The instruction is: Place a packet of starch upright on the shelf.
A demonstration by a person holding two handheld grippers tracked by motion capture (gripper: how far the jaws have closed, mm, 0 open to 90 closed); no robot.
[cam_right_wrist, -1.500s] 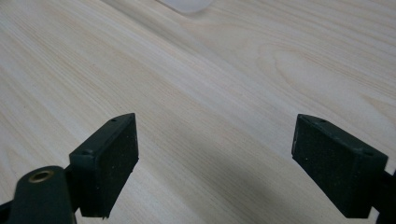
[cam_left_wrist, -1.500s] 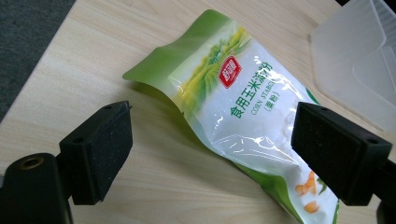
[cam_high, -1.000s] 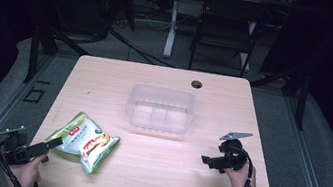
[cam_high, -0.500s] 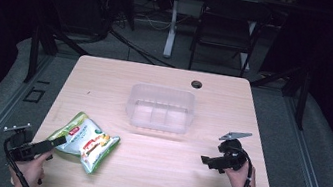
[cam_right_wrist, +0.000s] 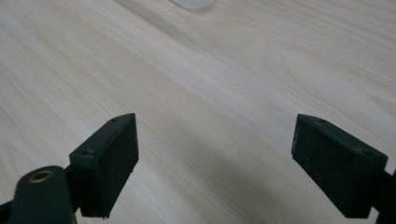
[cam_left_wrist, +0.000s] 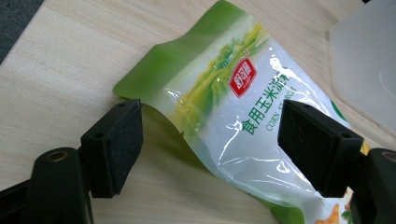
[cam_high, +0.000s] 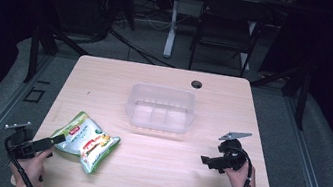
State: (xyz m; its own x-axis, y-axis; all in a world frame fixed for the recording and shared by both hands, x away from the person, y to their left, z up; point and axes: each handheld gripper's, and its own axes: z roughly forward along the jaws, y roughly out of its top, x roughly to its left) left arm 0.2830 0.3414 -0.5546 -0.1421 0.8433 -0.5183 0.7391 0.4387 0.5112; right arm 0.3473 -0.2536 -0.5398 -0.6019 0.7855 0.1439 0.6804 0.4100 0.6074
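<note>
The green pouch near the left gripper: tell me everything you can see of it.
The pouch is a glossy plastic bag, green at its edges with a clear, shiny middle, a red logo, Chinese lettering and the words "CORN STARCH", and yellow-orange corn art. It lies flat but wrinkled on the wooden table, near the front left, in front and left of the clear tub. The left gripper is open, its jaws on either side of the pouch's near corner, not yet closed on it.

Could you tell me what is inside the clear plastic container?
The clear rectangular plastic container looks empty; only its moulded ribs and the light wooden table show through it.
</note>
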